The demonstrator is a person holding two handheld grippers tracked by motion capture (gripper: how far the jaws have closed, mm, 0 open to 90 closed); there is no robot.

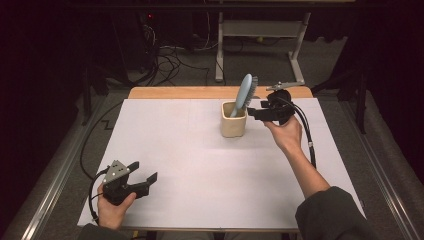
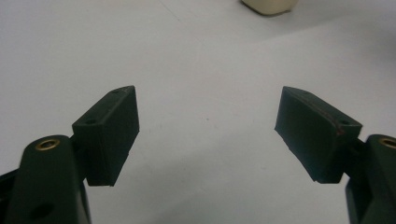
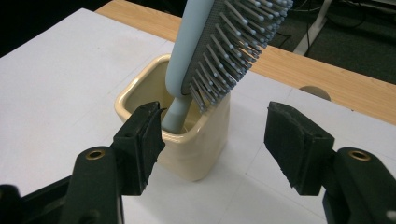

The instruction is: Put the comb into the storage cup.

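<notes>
Item 1: hairbrush (image 1: pixel 245 92), pale blue, grey pad with blue-tipped bristles. Stands handle-down in the holder, head leaning up and away toward the far table edge, bristles facing the right gripper. In the right gripper view the brush (image 3: pixel 219 46) rises just ahead of and above the jaws, nearer the left one.

Item 2: cream ceramic cup (image 1: pixel 234 119), squarish, upright on the white table (image 1: pixel 200 165). It sits directly in front of the right gripper; its near corner lies between the jaw tips and slightly below them, and the rim (image 3: pixel 140 88) is just beside the left jaw, contact not discernible.

Item 3: right gripper (image 1: pixel 256 114), held level beside the cup. Jaws parted about halfway, nothing between the pads; released, gripping nothing.

Item 4: left gripper (image 1: pixel 142 176), resting near the table's front edge, well apart from cup and brush. Jaws spread wide over bare table, released and idle.

Handling note (judgement): the brush appears seated and let go, so the step in hand is likely drawing the right gripper clear. Best done by backing straight away from the cup, keeping the jaws parted and below the overhanging bristles. The left jaw near the rim is the risk: a sideways drift could nudge the cup or tip the leaning brush.
</notes>
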